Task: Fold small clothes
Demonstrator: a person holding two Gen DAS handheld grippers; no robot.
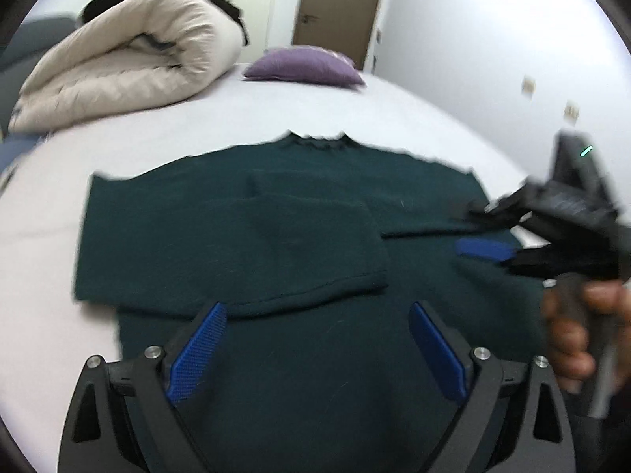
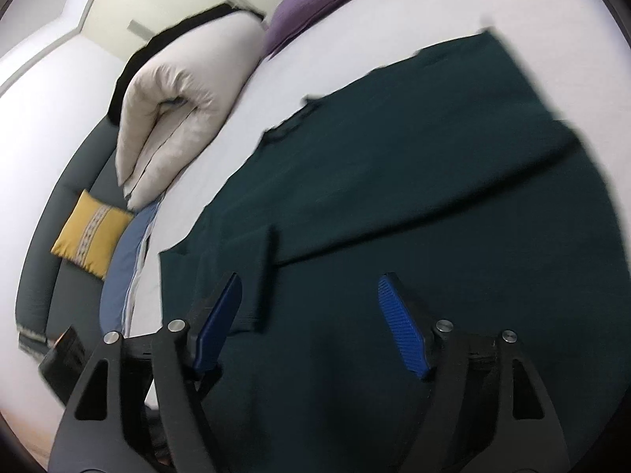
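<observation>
A dark green sweater (image 1: 276, 244) lies flat on the white bed (image 1: 244, 118), collar away from me, with both sleeves folded across its body. It also shows in the right wrist view (image 2: 414, 197). My left gripper (image 1: 317, 311) is open and empty just above the sweater's lower part. My right gripper (image 2: 309, 283) is open and empty above the sweater's lower part; in the left wrist view it (image 1: 473, 232) shows at the sweater's right edge, held by a hand (image 1: 572, 339).
A rolled cream duvet (image 1: 118, 55) and a purple cushion (image 1: 303, 65) lie at the far end of the bed. A dark sofa (image 2: 43, 276) with a yellow cushion (image 2: 90, 232) stands beside the bed. A wall (image 1: 493, 39) runs along the right.
</observation>
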